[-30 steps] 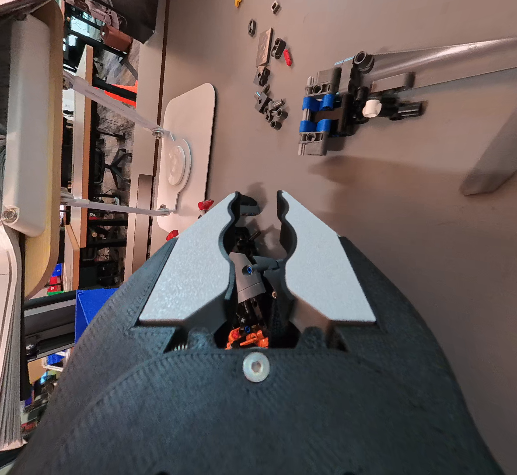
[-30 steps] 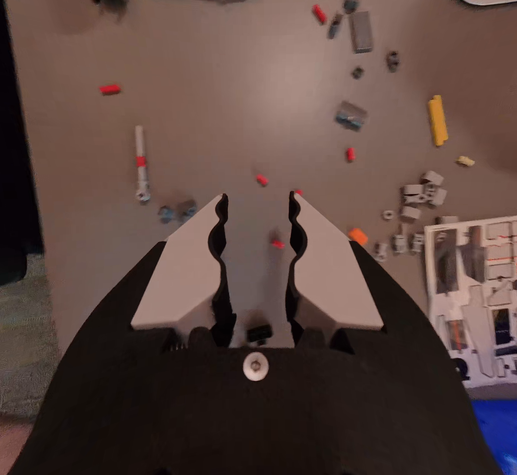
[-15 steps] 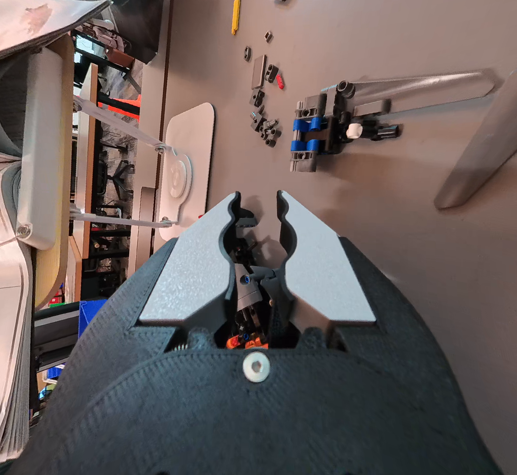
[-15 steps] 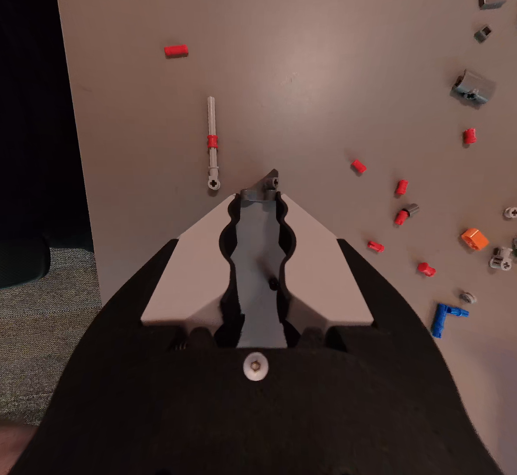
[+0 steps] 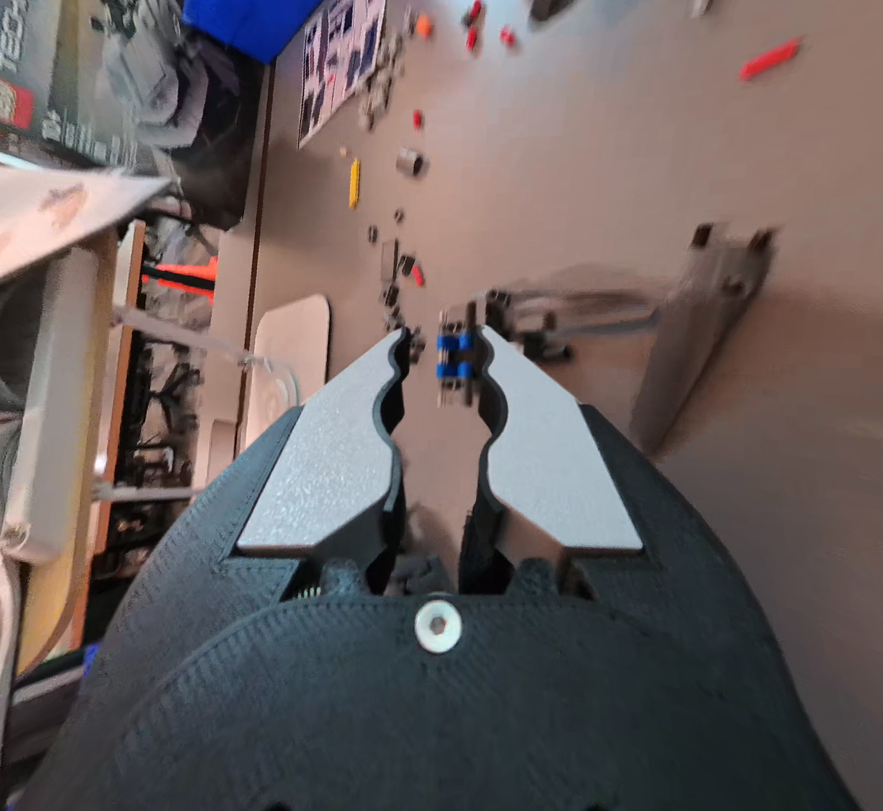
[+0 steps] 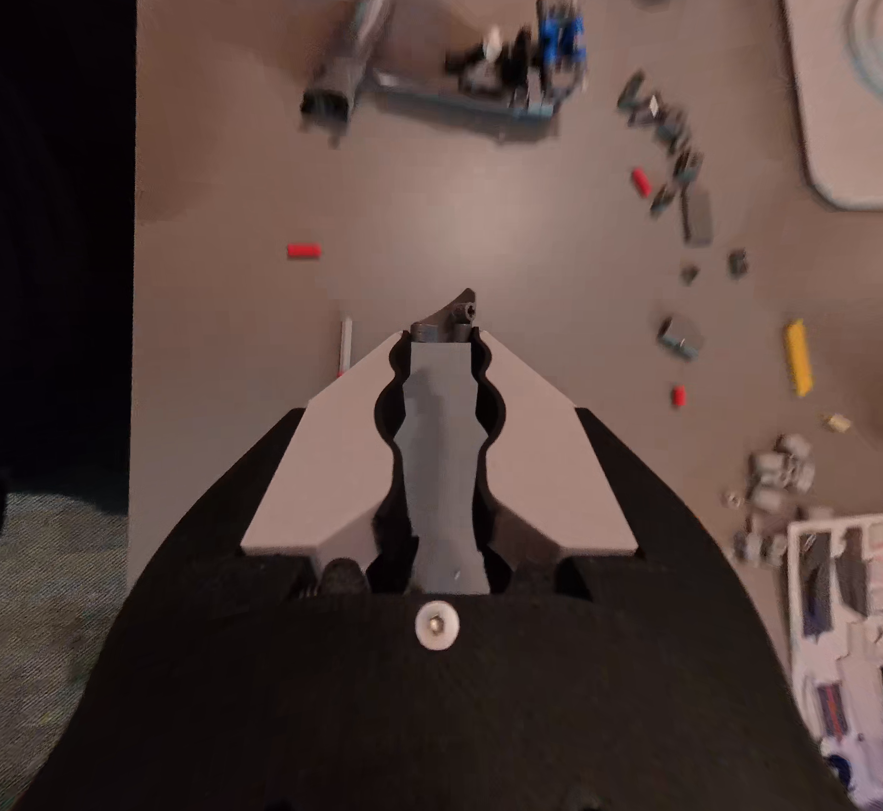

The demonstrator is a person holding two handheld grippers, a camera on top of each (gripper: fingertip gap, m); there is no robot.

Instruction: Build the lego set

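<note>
My left gripper (image 5: 444, 343) is open with nothing between its fingers; the view is blurred. Beyond its tips a blue, black and grey lego assembly (image 5: 525, 315) lies on the brown table, beside a long grey wing panel (image 5: 693, 334). My right gripper (image 6: 439, 334) is shut on a flat grey panel piece (image 6: 439, 453) whose dark tip (image 6: 449, 315) sticks out past the fingertips, held above the table. The assembly (image 6: 525, 66) and the wing panel (image 6: 353, 47) lie farther ahead in the right wrist view.
Loose parts lie around: a red pin (image 6: 303, 251), a yellow beam (image 6: 799, 358), dark pieces (image 6: 669, 133), a light grey pile (image 6: 779, 468). An instruction sheet (image 6: 836, 597) is at the right, a white pad (image 6: 836, 71) at the far right. The table edge (image 6: 135, 262) runs along the left. The left gripper's tips are roughly 15 centimetres from the right gripper's. The left gripper is farther from the red pin (image 6: 303, 251), some 15 centimetres, than the right, some 8 centimetres. The left camera catches it too, in the left wrist view (image 5: 771, 56).
My left gripper no longer holds the grey and orange assembly, and its view has swung. My right gripper shut on the grey panel and has moved toward the blue assembly.
</note>
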